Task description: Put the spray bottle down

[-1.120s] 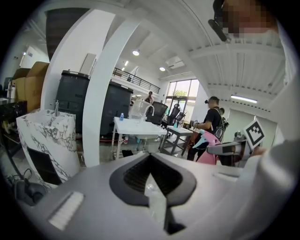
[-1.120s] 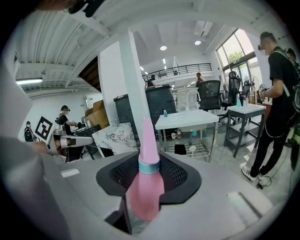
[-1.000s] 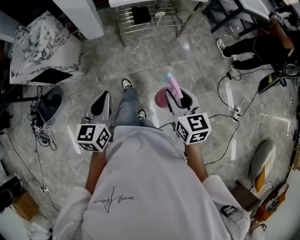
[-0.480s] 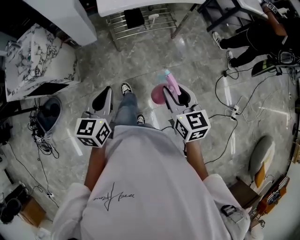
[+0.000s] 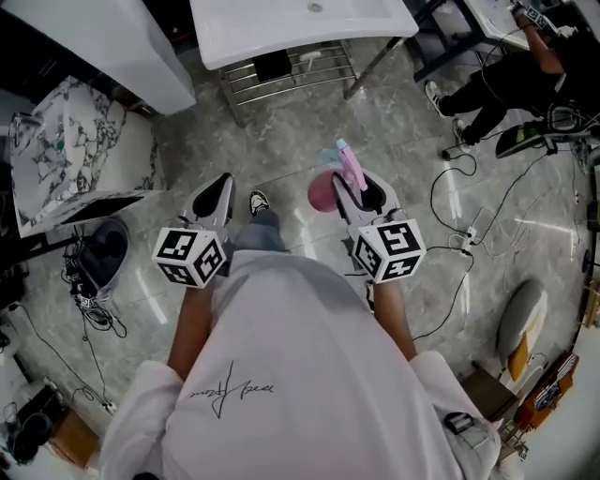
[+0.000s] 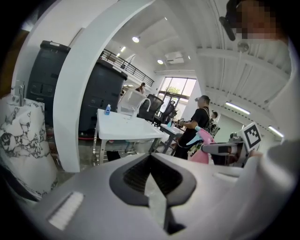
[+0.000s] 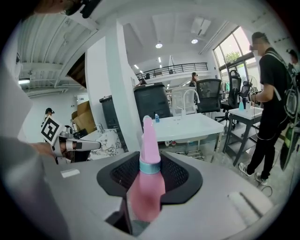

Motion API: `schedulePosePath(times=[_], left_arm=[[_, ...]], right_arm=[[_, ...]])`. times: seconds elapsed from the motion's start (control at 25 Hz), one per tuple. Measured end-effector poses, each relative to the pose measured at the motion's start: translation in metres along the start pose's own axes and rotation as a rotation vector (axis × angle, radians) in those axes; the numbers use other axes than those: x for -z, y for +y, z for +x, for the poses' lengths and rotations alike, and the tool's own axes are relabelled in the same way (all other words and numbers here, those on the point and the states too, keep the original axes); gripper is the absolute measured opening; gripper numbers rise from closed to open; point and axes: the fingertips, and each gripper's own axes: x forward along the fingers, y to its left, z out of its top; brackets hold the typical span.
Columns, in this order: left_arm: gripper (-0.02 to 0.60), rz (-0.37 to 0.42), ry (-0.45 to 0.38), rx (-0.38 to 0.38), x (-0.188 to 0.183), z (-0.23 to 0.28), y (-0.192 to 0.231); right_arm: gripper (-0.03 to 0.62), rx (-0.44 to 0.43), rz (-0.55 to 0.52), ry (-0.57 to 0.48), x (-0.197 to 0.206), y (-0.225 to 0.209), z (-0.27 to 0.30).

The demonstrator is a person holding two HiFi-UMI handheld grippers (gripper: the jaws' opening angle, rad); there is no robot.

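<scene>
Head view has my right gripper (image 5: 361, 199) out in front of me at about one o'clock, pinching the pink spray bottle (image 5: 323, 192) by its body. The right gripper view confirms it: both jaws press on the bottle's sides below the blue collar, and the nozzle stands up, leaning only a little. My left gripper (image 5: 214, 199) sits at about eleven o'clock, jaws pressed together with nothing between them.

So the bottle is in the air over the grey floor (image 5: 281, 131), resting on nothing yet. The nearest flat surface I can see is the white table (image 5: 300, 23) at twelve o'clock, well apart from the bottle; I judge that is where it should go, though the task names no spot.

To do this well I would keep the squeeze steady and the bottle upright while closing in, as a round body can twist in a two-sided pinch. I would lower it until the base sits flat, only then spread the jaws, and draw straight back so neither jaw knocks it. The left gripper should stay clear, and the cables (image 5: 450, 244) at three o'clock are worth stepping around.
</scene>
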Motion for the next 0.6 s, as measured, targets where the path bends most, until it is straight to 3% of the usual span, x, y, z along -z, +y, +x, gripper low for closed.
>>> schedulePosePath(times=[0.6], left_arm=[[0.005,0.055,-0.052,0.026,-0.072,0.040,0.070]], right_arm=[[0.121,0.061,-0.014,-0.010,-0.064,-0.011,0.095]])
